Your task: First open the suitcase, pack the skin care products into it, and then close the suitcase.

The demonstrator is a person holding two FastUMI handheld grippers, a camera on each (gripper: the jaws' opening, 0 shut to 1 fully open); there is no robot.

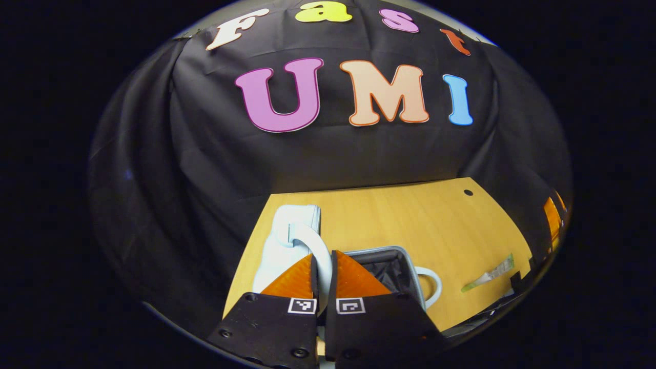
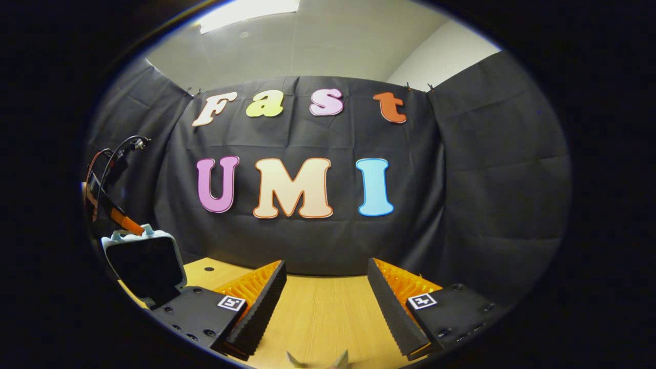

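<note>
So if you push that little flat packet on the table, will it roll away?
Probably not. The packet lies flat and thin on the table, so it would likely slide, not roll. It looks light and probably bendy, like a sachet. Because it lies so flat, it may be tricky to pinch up.

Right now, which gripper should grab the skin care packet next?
Right. The right gripper is open and free above the table. The left gripper is shut on the suitcase handle, so it looks busy. The skin care packet lies loose on the table.
</note>
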